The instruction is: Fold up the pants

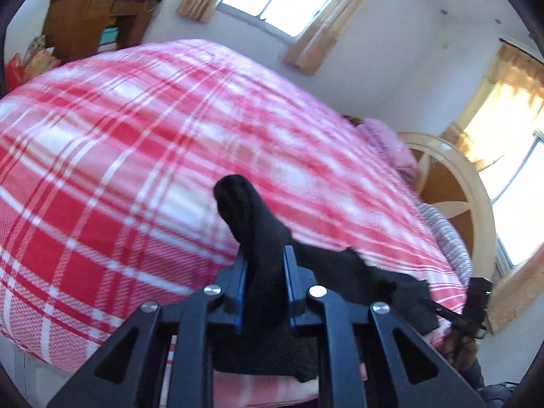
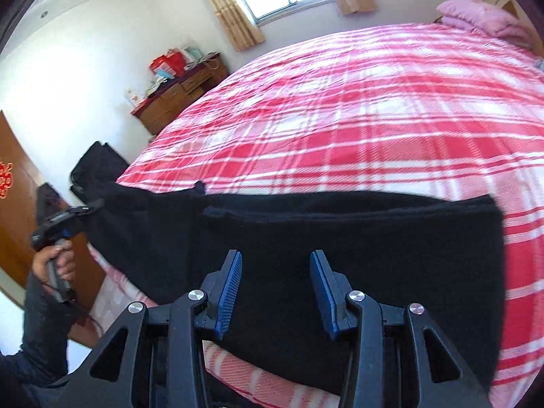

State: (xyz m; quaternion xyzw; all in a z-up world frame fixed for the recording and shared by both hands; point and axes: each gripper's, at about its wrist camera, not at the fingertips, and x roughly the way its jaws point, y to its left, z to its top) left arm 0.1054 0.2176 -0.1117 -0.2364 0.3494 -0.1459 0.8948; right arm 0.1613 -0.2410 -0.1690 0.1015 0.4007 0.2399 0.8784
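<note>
Black pants (image 2: 357,238) lie spread along the near edge of the bed, one end hanging off to the left. In the left wrist view my left gripper (image 1: 264,261) is shut on a bunched fold of the pants (image 1: 251,217), which sticks up between the blue pads and trails off to the right. The right wrist view shows the same gripper (image 2: 73,212) at the far left, held in a person's hand (image 2: 56,261). My right gripper (image 2: 276,258) hovers over the middle of the pants, its jaws open and nothing pinched between them.
The bed (image 2: 374,119) carries a red and white plaid sheet. A pink quilt (image 2: 482,17) lies by the round wooden headboard (image 1: 452,183). A wooden dresser (image 2: 180,98) stands by the far wall, a black bag (image 2: 98,166) on the floor, a brown door (image 2: 13,210) at left.
</note>
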